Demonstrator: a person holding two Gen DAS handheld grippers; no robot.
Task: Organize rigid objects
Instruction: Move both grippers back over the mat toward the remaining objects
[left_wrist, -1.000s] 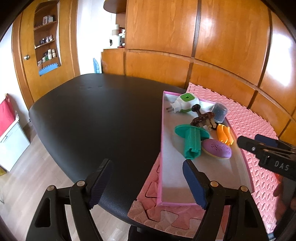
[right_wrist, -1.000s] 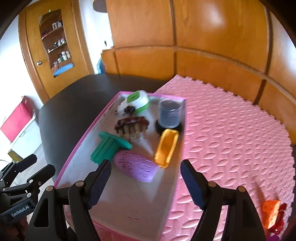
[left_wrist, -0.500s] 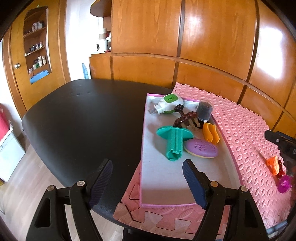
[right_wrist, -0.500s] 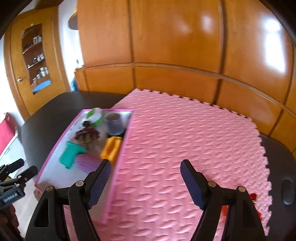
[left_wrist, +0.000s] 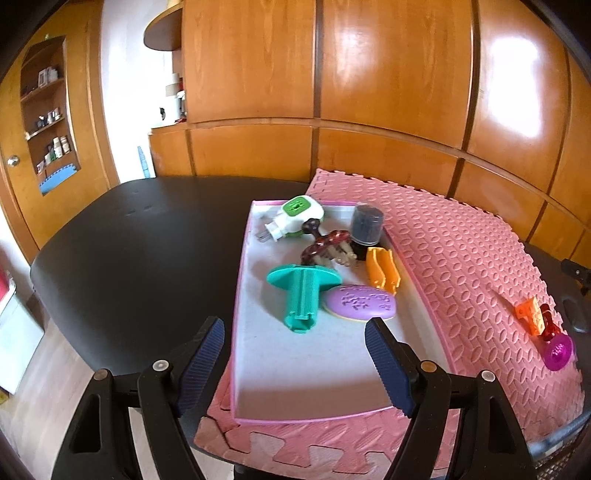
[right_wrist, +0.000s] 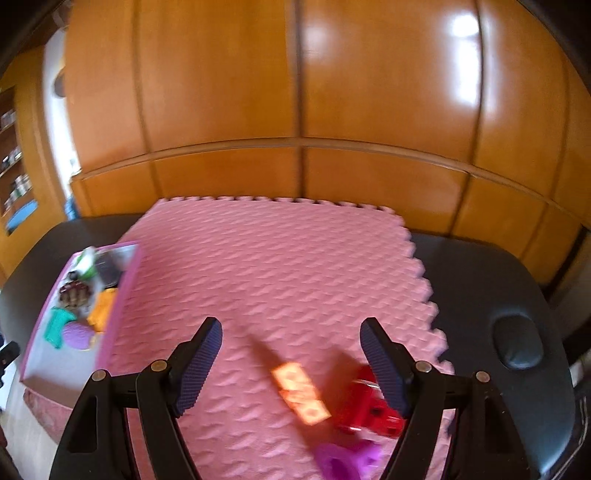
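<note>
A pink-rimmed tray (left_wrist: 314, 369) lies on a pink foam mat (left_wrist: 461, 258). It holds a teal plunger-shaped piece (left_wrist: 303, 291), a purple oval (left_wrist: 360, 302), an orange piece (left_wrist: 383, 271), a brown comb-like piece (left_wrist: 327, 249), a dark cup (left_wrist: 366, 225) and a green-white plug (left_wrist: 295, 218). My left gripper (left_wrist: 293, 354) is open over the tray's near end. My right gripper (right_wrist: 291, 363) is open above an orange block (right_wrist: 300, 393), a red toy (right_wrist: 369, 410) and a purple piece (right_wrist: 343, 459) on the mat. The tray also shows in the right wrist view (right_wrist: 66, 354).
The mat lies on a black table (left_wrist: 140, 240). The orange block (left_wrist: 530, 314), red toy (left_wrist: 546, 325) and purple piece (left_wrist: 558, 350) lie at the mat's right edge. Wooden cabinets (left_wrist: 369, 92) stand behind. A black oval recess (right_wrist: 517, 341) is in the tabletop on the right.
My right gripper has swung right, away from the tray, over the mat to the orange, red and purple pieces. My left gripper has turned right, so the tray is more centred.
</note>
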